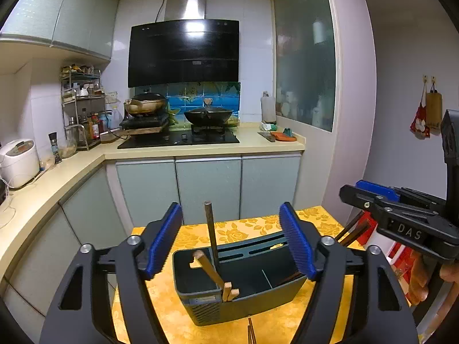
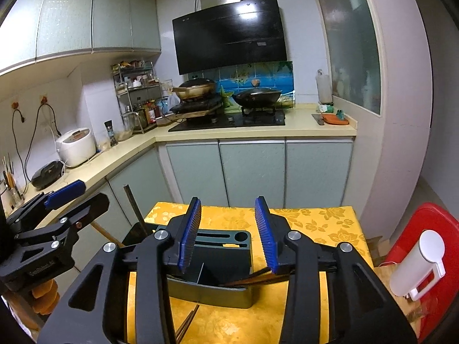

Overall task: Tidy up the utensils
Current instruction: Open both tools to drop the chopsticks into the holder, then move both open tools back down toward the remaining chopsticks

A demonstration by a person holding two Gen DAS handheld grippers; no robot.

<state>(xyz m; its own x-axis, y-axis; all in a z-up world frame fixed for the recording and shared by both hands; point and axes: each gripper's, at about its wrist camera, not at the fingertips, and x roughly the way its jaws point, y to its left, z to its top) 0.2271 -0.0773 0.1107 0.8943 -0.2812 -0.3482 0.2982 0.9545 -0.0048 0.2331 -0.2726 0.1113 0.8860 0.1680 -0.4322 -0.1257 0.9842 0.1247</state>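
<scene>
Table [image 1: 315, 218]: covered in a yellow floral cloth, it lies below and ahead of both grippers.
Utensil holder [image 1: 243, 301]: a dark box with compartments stands on the cloth, directly under and between the left gripper's fingers; in the right wrist view it sits just ahead of and below that gripper [image 2: 218, 258], with knife slots and a round hole along its far top edge.
Left gripper [image 1: 231, 240]: blue-padded fingers spread wide, nothing between them, hanging over the holder.
Right gripper [image 2: 228, 235]: fingers parted with a clear gap between the blue pads, empty, poised over the holder's right half.
Dark rod [image 1: 211, 235]: stands nearly upright in the holder's left compartment, between the left gripper's fingers.
Wooden utensil [image 1: 210, 271]: leans in the same left compartment, its handle end resting over the near rim.
Chopsticks in holder [image 2: 252, 276]: dark brown sticks lie slanted in the right compartment, just under the right gripper's right finger.
Loose chopsticks [image 1: 251, 331]: lie on the cloth just nearer than the holder, beneath the left gripper.
</scene>
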